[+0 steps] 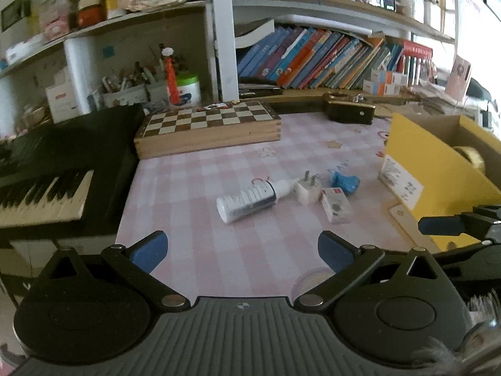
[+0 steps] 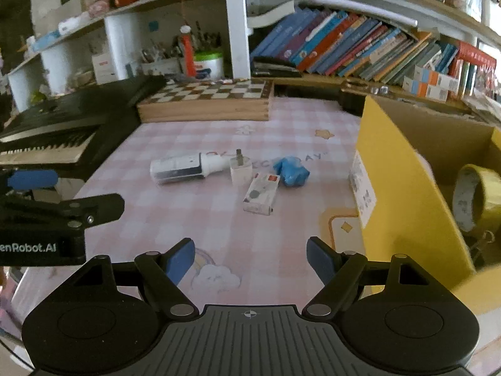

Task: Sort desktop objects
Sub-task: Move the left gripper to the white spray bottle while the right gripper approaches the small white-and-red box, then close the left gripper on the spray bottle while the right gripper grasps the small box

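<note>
On the pink checked tablecloth lie a white spray bottle [image 1: 250, 199] [image 2: 184, 169], a white plug adapter [image 1: 308, 189] [image 2: 240, 170], a small white box with red print [image 1: 336, 208] [image 2: 261, 195] and a blue object [image 1: 344, 181] [image 2: 291, 170], close together. A yellow cardboard box [image 1: 438, 169] [image 2: 407, 169] stands to their right, with a tape roll [image 2: 476, 197] inside. My left gripper [image 1: 242, 252] is open and empty, short of the objects. My right gripper [image 2: 250, 258] is open and empty, beside the box's left wall.
A wooden chessboard box [image 1: 209, 125] [image 2: 206, 100] lies at the back. A black keyboard piano [image 1: 56, 169] [image 2: 62, 125] fills the left side. A dark stapler-like object [image 1: 349, 108] sits at the back right. Shelves with books [image 1: 328, 59] stand behind.
</note>
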